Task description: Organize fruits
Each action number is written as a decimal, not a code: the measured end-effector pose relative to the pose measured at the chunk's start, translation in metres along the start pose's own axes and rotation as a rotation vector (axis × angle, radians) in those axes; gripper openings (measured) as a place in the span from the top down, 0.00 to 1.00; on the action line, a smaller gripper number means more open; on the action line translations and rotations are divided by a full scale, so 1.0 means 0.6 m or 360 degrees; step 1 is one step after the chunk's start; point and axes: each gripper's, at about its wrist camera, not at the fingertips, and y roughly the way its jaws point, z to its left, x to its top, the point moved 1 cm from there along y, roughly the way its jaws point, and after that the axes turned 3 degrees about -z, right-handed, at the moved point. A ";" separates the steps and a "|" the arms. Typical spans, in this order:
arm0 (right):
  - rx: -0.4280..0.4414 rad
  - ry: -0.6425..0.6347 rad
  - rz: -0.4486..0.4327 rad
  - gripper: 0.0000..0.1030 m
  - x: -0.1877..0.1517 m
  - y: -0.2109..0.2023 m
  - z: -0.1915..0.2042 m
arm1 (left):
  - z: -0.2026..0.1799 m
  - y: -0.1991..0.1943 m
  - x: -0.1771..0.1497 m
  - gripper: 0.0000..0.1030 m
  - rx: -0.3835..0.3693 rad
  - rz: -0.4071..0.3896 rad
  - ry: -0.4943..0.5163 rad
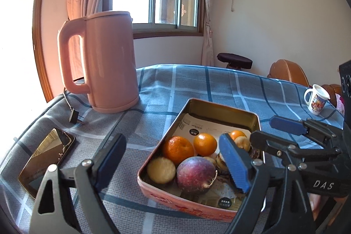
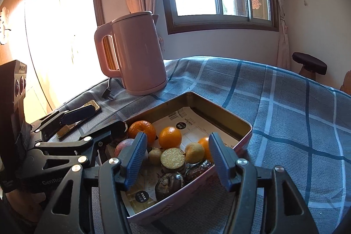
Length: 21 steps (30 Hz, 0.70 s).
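A metal tin (image 1: 219, 107) (image 2: 219, 110) lined with paper sits on the blue checked tablecloth. In it lie three oranges (image 1: 177, 149) (image 2: 170, 137), a purple passion fruit (image 1: 195, 174) (image 2: 125, 145), a pale yellow fruit (image 1: 161, 170) (image 2: 194, 152), a cut brown fruit (image 2: 172, 157) and several dark wrinkled fruits (image 2: 169, 183). My left gripper (image 1: 173, 166) (image 2: 98, 122) stands wide open over the tin's near left side, holding nothing. My right gripper (image 2: 177, 161) (image 1: 272, 133) is open above the tin's near right corner, its blue pads apart and touching no fruit.
A pink kettle (image 1: 107, 63) (image 2: 136, 54) stands behind the tin at the left, its plug (image 1: 75, 117) on the cloth. A phone (image 1: 46, 159) (image 2: 92, 106) lies at the left. A printed mug (image 1: 317, 100) sits at the far right edge. A stool (image 1: 234, 59) stands beyond the table.
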 end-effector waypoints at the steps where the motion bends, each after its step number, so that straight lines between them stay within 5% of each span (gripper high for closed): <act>1: -0.0017 0.0008 -0.0012 0.38 0.000 -0.007 -0.003 | -0.002 -0.005 0.002 0.05 -0.0001 -0.0018 0.0005; 21: -0.0222 0.0099 -0.0155 0.32 -0.002 -0.106 -0.045 | -0.038 -0.053 0.016 0.02 -0.0050 -0.0106 0.0058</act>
